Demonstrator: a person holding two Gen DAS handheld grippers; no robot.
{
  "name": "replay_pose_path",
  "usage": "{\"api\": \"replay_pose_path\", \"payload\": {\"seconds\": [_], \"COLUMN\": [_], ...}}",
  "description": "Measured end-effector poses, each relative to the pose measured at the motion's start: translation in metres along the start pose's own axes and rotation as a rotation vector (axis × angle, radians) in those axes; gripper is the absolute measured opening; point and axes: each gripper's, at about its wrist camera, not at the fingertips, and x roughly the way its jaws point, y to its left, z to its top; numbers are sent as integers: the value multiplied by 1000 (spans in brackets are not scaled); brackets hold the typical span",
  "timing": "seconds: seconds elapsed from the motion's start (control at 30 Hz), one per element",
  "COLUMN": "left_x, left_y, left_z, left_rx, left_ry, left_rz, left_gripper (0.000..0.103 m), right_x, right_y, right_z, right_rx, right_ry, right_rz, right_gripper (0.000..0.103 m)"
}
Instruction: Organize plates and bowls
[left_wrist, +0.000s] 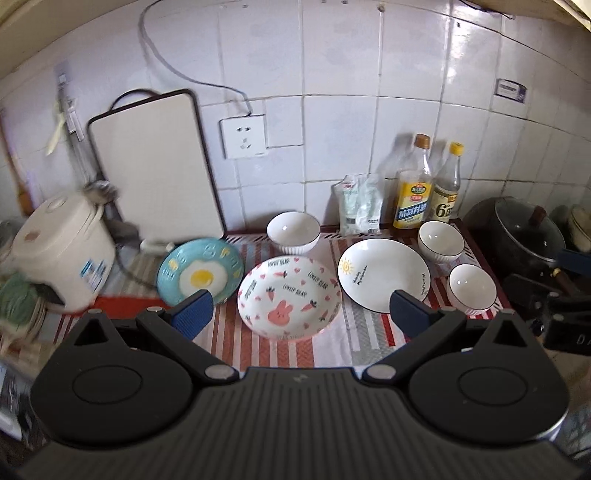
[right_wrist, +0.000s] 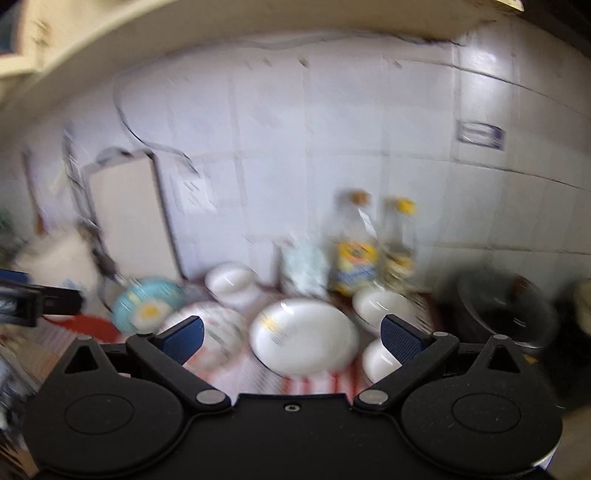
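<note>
On a striped mat lie a blue fried-egg plate (left_wrist: 201, 271), a pink rabbit plate (left_wrist: 289, 297) and a white sun plate (left_wrist: 382, 273). Three white bowls stand at the back middle (left_wrist: 293, 232), back right (left_wrist: 440, 241) and front right (left_wrist: 472, 289). My left gripper (left_wrist: 301, 314) is open and empty, above the mat's near edge, in front of the rabbit plate. My right gripper (right_wrist: 291, 338) is open and empty, in front of the white sun plate (right_wrist: 304, 338). The right wrist view is blurred; the egg plate (right_wrist: 147, 306) shows there too.
A white rice cooker (left_wrist: 61, 247) stands at left, a cutting board (left_wrist: 155, 166) leans on the tiled wall. Two bottles (left_wrist: 413, 188) and a pouch (left_wrist: 360, 205) stand at the back. A dark lidded pot (left_wrist: 526, 232) sits at right.
</note>
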Motion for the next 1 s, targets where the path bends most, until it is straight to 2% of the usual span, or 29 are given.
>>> {"api": "replay_pose_path", "payload": {"seconds": [0.07, 0.13, 0.23, 0.3, 0.4, 0.47, 0.53, 0.63, 0.73, 0.83, 0.9, 0.97, 1.0], "left_x": [17, 37, 73, 97, 139, 173, 206, 252, 286, 307, 318, 326, 328], "left_y": [10, 19, 38, 44, 54, 64, 78, 88, 96, 102, 101, 101, 103], "left_z": [3, 7, 8, 4, -7, -17, -29, -46, -57, -63, -65, -68, -69], "left_rx": [32, 44, 23, 27, 32, -15, -66, -82, -108, -146, -132, -136, -144], "left_ry": [2, 13, 49, 67, 100, 163, 201, 234, 275, 296, 311, 323, 326], "left_rz": [9, 12, -73, -103, -92, -89, -122, -91, -82, -97, -86, -92, -101], "left_gripper": [103, 103, 103, 103, 101, 100, 95, 81, 72, 67, 65, 60, 57], "right_x": [20, 49, 90, 121, 159, 184, 213, 251, 278, 297, 305, 310, 313], "right_y": [2, 10, 27, 37, 47, 52, 57, 57, 54, 53, 53, 51, 50], "right_z": [-5, -8, -20, -31, -52, -67, -81, -99, -110, -118, -121, -123, -124], "right_rx": [30, 40, 36, 28, 62, 92, 114, 177, 261, 290, 301, 321, 331], "right_ry": [11, 84, 141, 173, 199, 215, 250, 288, 331, 360, 374, 377, 382], "right_rz": [75, 102, 134, 170, 195, 203, 187, 180, 169, 146, 131, 129, 124], "right_gripper": [103, 103, 103, 102, 101, 98, 95, 89, 82, 74, 67, 65, 60]}}
